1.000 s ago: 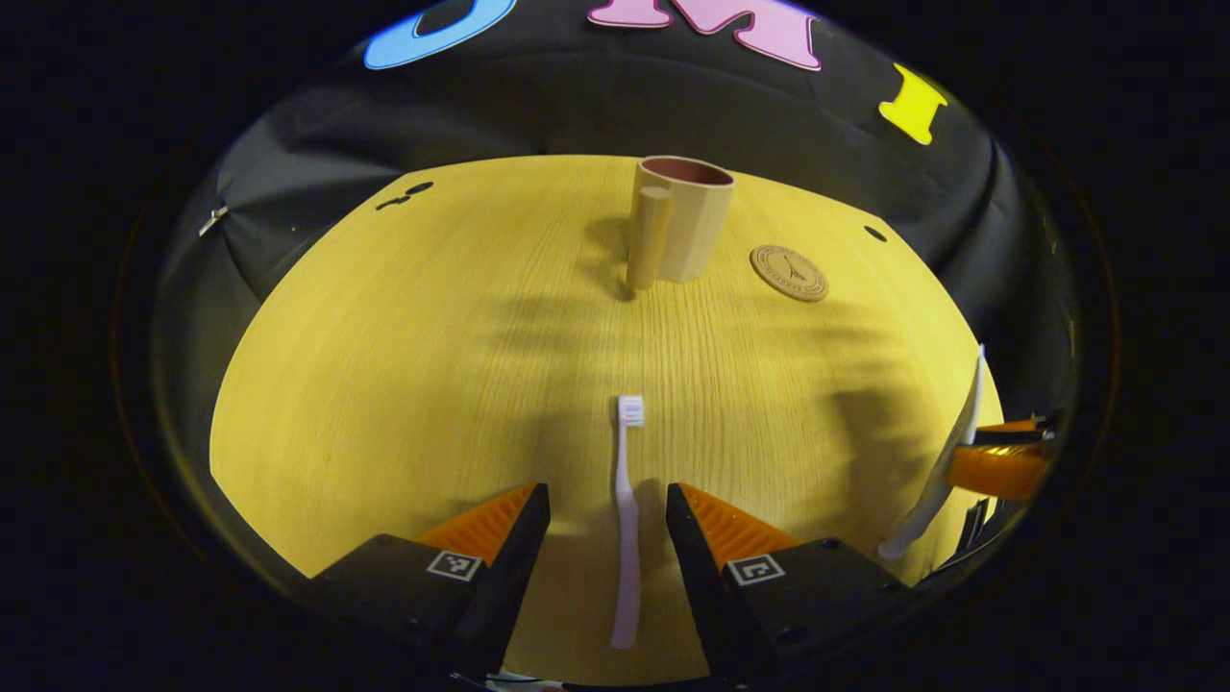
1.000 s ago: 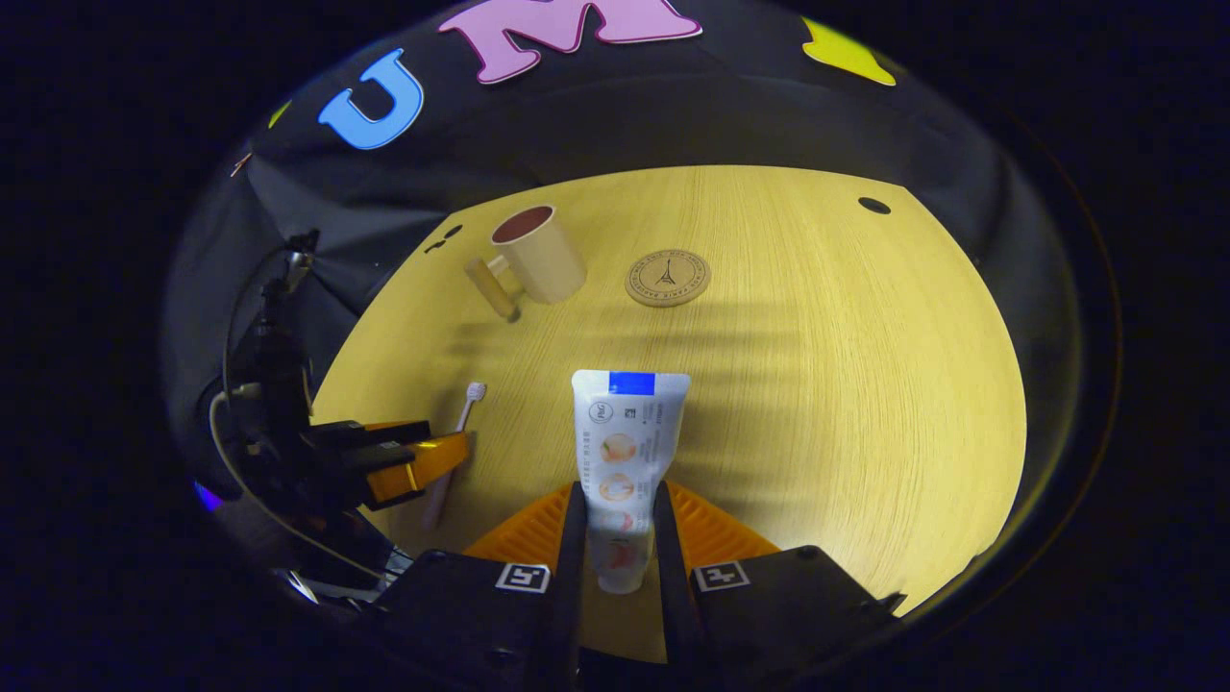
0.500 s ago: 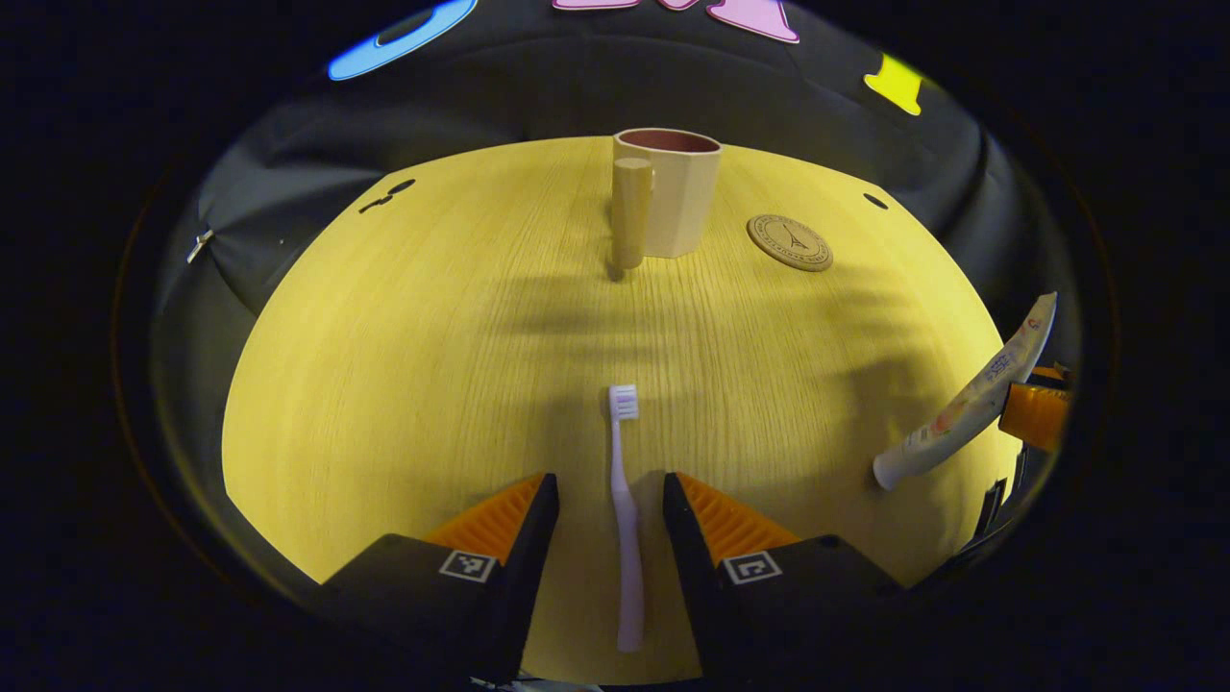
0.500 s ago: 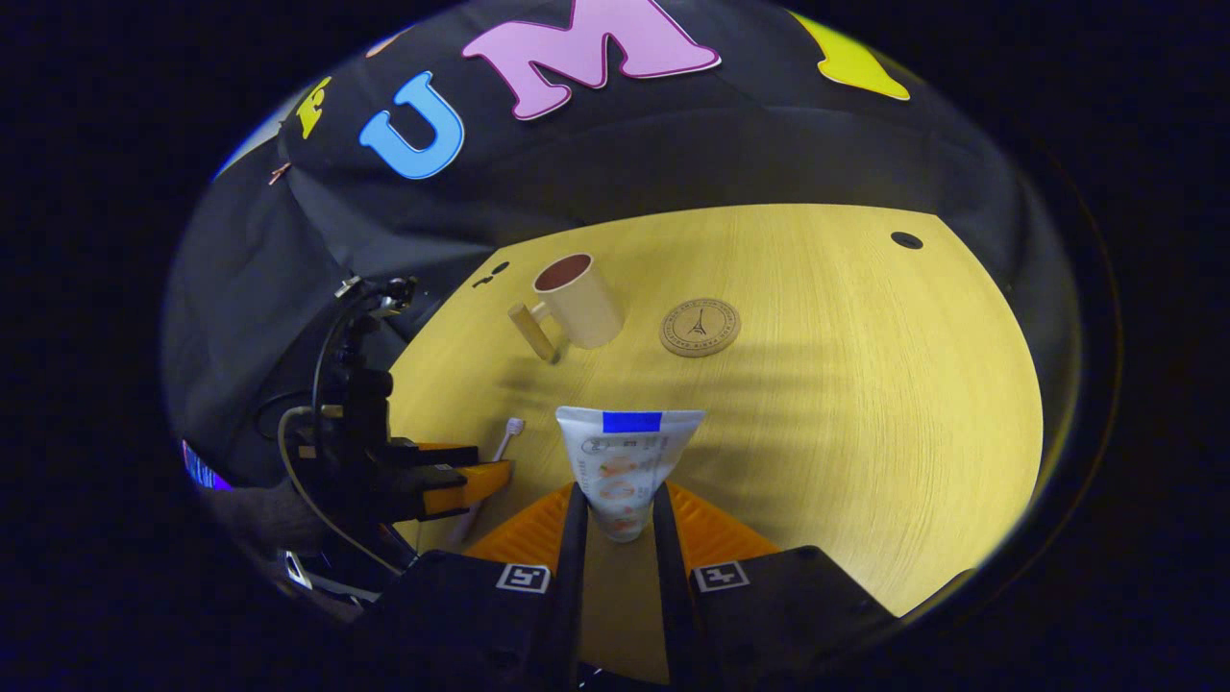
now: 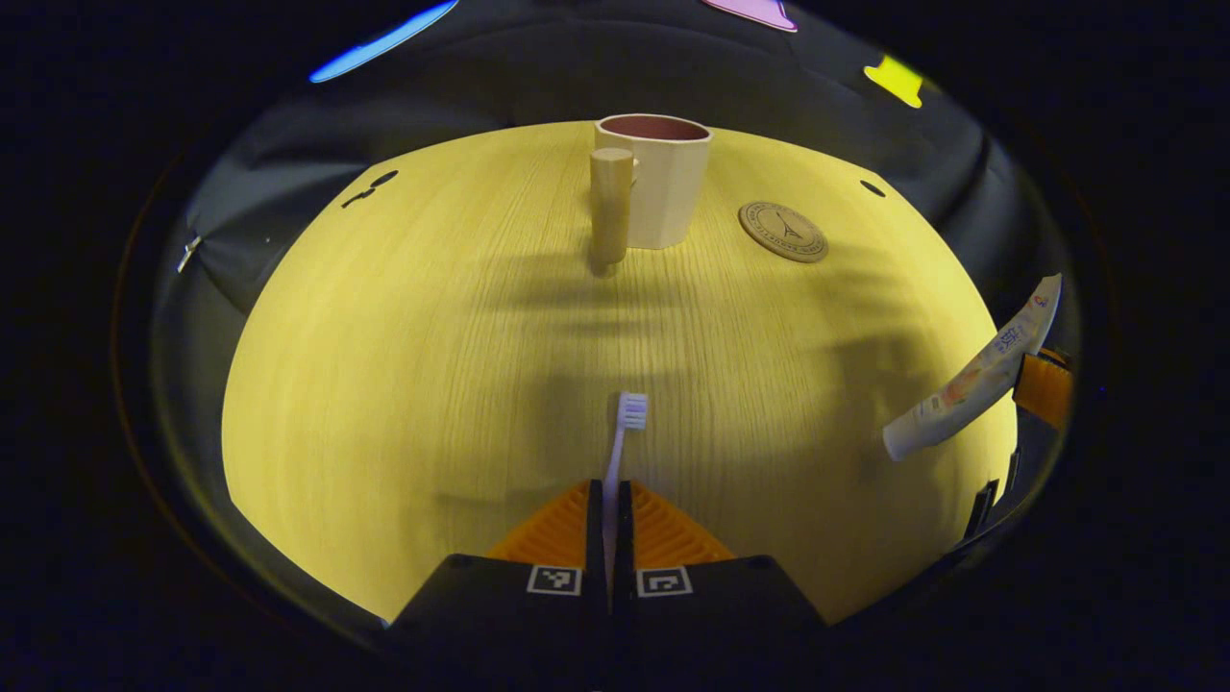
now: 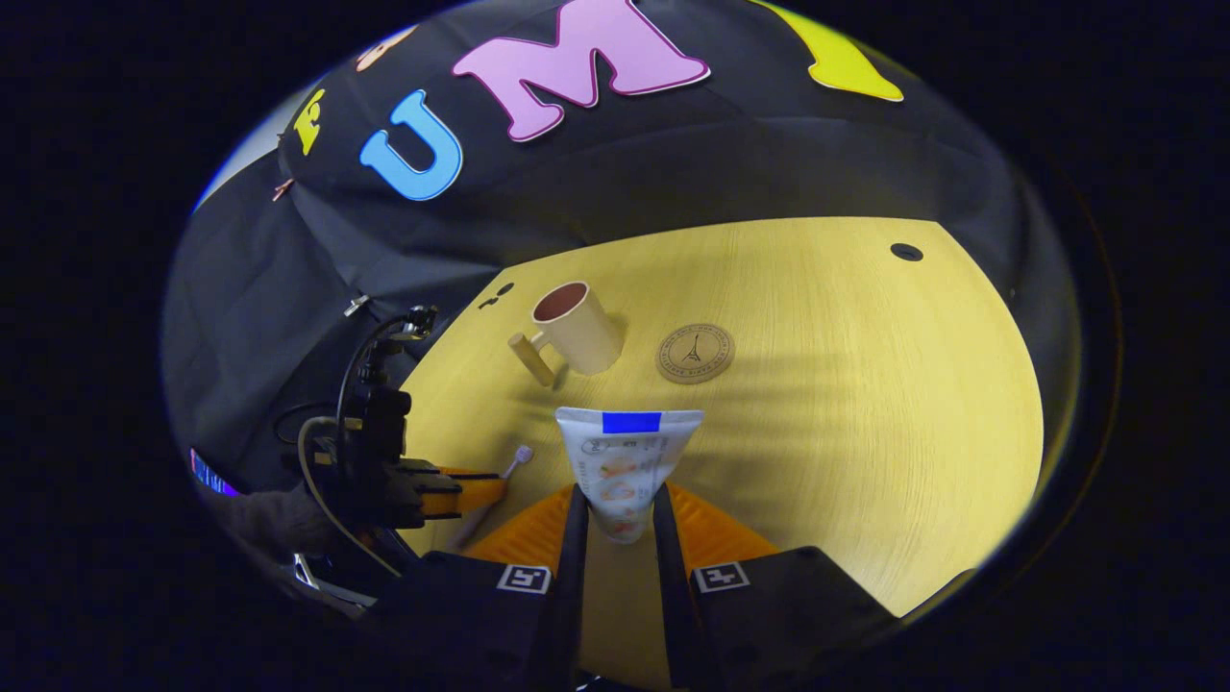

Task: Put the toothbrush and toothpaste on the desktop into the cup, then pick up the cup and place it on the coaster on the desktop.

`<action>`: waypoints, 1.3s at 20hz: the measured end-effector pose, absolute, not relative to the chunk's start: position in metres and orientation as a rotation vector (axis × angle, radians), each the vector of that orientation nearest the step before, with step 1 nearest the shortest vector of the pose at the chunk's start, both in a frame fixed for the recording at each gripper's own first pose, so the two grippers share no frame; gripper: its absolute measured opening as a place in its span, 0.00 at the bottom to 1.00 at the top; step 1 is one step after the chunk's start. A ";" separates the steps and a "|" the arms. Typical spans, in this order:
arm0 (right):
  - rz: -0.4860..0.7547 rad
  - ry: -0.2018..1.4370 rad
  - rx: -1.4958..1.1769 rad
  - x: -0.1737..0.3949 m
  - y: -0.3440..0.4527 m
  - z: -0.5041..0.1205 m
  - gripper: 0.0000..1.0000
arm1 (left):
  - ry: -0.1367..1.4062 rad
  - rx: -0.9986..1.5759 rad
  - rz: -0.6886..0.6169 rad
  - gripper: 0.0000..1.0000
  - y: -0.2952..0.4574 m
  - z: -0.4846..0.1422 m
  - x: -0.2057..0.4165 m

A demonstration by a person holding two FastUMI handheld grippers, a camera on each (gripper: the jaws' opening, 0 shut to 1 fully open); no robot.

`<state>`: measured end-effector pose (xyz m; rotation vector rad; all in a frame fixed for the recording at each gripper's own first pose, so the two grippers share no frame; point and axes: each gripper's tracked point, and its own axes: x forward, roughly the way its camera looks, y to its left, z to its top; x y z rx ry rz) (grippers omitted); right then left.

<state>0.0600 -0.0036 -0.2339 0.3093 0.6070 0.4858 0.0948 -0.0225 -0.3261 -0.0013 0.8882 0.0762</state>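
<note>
Left gripper view first: the left claw (image 5: 609, 500) is pinched tight on the toothbrush (image 5: 625, 432), both fingers pressing its thin handle, bristle head poking out toward the cup (image 5: 663, 187). That cup is my landmark, so everything else goes off it. It stands upright at the far side of the tabletop (image 5: 404, 365), with its chunky handle on the side facing the toothbrush. The round coaster (image 5: 783, 231) lies flat just beside the cup, not touching it. Way off from the cup, at the edge of this view, the toothpaste (image 5: 971, 384) hangs tilted in the air, cap end lowest.

Right gripper view: the right claw (image 6: 615, 514) is clamped on the toothpaste (image 6: 627, 461) near its cap, flat crimped end pointing toward the cup (image 6: 577, 327). The coaster (image 6: 695, 353) sits next to the cup here too. The left claw (image 6: 471, 495) shows well short of the cup, with the toothbrush (image 6: 509, 466) sticking out of it.
</note>
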 end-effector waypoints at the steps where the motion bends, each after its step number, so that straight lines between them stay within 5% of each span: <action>1: 0.477 0.598 0.306 0.061 -0.004 -0.231 0.39 | 0.890 -0.026 0.052 0.06 -0.026 -0.325 0.094; 15: 0.358 0.461 0.329 0.075 0.039 -0.148 0.39 | 0.607 -0.111 -0.170 0.07 -0.029 -0.227 0.083; 26: 0.376 0.257 0.274 0.160 0.097 -0.057 0.39 | 0.331 -0.167 -0.198 0.06 0.000 -0.102 0.068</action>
